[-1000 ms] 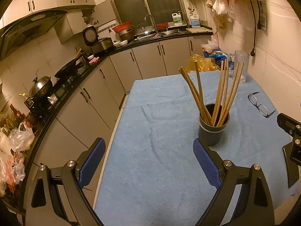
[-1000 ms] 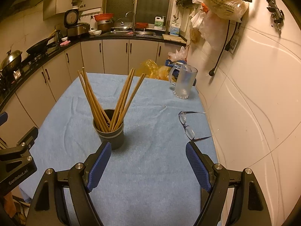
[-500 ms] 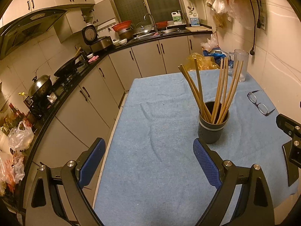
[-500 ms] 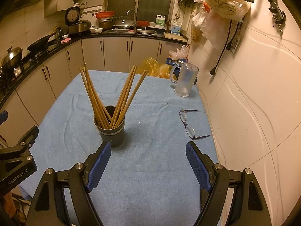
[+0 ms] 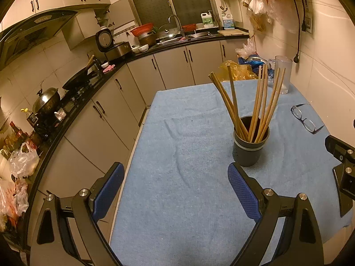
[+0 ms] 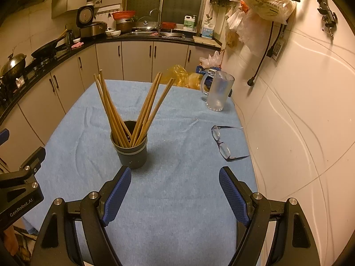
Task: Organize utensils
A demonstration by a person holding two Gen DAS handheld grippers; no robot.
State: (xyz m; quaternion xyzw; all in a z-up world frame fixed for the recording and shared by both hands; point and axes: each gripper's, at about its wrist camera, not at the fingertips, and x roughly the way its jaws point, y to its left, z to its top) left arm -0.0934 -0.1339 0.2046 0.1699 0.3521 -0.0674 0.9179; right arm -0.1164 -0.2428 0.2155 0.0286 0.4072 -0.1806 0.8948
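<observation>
Left gripper [image 5: 174,188]: I am holding it low over the near part of the table [image 5: 188,199], fingers spread wide and gripping nothing.
Right gripper [image 6: 175,190]: I am keeping its fingers wide apart too, empty, over the near table.
Chopsticks [image 6: 133,110]: they are standing in the dark holder [image 6: 132,153] in the middle of the blue cloth, fanning into a left bunch and a right bunch.
Step in hand: I am judging that nothing is loose to collect, so I am reading the job as nearly done or about to tidy the fan.
Doing it well: I would be bracing the holder with one gripper and closing the other on a single bunch high up, slowly, since the tall sticks could tip the light holder.
Nearby: the glasses [image 6: 221,144] are lying to the right, the glass mug [image 6: 218,93] at the far right.
Hard to make out: I am not seeing the holder's bottom or the exact stick count.
</observation>
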